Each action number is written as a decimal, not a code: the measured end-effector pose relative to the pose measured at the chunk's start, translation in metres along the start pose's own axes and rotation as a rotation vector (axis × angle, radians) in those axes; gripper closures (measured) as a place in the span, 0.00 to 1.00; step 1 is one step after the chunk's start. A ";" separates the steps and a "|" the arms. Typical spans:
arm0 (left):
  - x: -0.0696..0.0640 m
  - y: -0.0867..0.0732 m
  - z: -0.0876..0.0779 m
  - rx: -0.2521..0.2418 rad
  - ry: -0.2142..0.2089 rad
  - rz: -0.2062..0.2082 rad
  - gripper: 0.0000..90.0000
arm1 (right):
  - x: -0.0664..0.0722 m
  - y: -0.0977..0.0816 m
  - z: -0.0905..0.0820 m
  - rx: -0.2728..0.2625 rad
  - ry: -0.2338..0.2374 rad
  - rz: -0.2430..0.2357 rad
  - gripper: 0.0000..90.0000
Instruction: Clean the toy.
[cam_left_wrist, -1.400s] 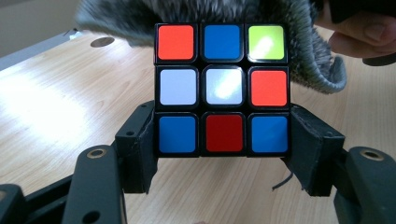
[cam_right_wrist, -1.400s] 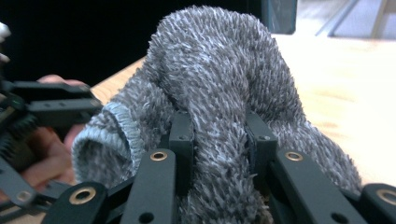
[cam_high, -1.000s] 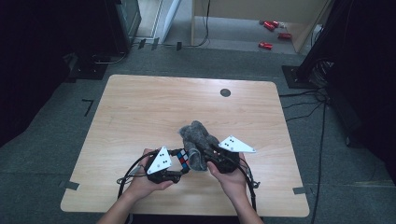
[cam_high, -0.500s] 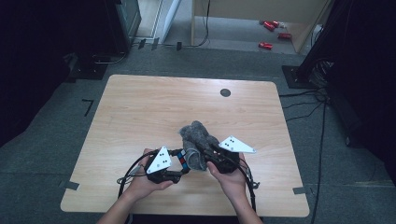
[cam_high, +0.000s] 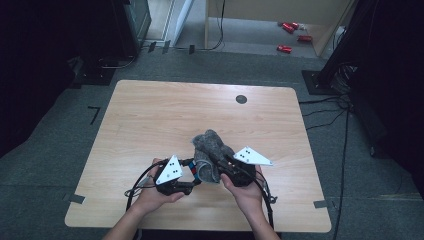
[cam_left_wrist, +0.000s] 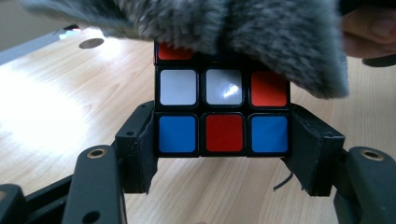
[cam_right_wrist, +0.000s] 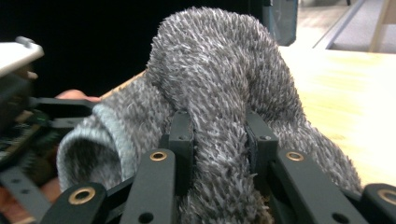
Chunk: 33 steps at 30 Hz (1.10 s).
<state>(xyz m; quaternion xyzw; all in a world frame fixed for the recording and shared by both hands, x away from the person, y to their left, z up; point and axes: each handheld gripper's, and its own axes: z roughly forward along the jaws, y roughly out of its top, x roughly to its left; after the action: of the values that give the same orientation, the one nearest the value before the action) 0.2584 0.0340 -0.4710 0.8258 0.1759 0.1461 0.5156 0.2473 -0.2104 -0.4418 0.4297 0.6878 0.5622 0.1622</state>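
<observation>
A puzzle cube (cam_left_wrist: 223, 112) with blue, red and white squares sits between the jaws of my left gripper (cam_left_wrist: 223, 154), which is shut on its lower row. A fuzzy grey sock (cam_left_wrist: 243, 32) drapes over the cube's top. My right gripper (cam_right_wrist: 219, 140) is shut on a fold of that grey sock (cam_right_wrist: 219, 93), whose open cuff faces left. In the high view both grippers meet near the table's front edge: the left gripper (cam_high: 192, 175) holds the cube (cam_high: 192, 169) against the sock (cam_high: 212, 150), and the right gripper (cam_high: 220, 162) comes in from the right.
The wooden table (cam_high: 150, 120) has a round dark grommet (cam_high: 241, 99) at the back. Cables trail from both grippers toward the front edge. Red items (cam_high: 290, 30) lie on the floor beyond, with dark equipment at both sides.
</observation>
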 end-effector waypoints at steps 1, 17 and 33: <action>0.001 0.000 -0.001 0.000 0.004 -0.005 0.40 | -0.003 -0.002 0.001 0.005 -0.010 -0.003 0.78; 0.002 0.000 -0.001 -0.005 0.010 -0.012 0.40 | -0.004 -0.004 -0.001 0.002 -0.013 0.017 0.78; 0.003 0.000 -0.003 -0.013 0.013 -0.011 0.40 | -0.004 -0.005 -0.001 0.003 -0.019 0.006 0.78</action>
<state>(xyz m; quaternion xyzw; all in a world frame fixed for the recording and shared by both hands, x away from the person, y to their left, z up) 0.2600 0.0375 -0.4698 0.8205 0.1828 0.1496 0.5205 0.2470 -0.2137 -0.4468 0.4374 0.6856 0.5575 0.1665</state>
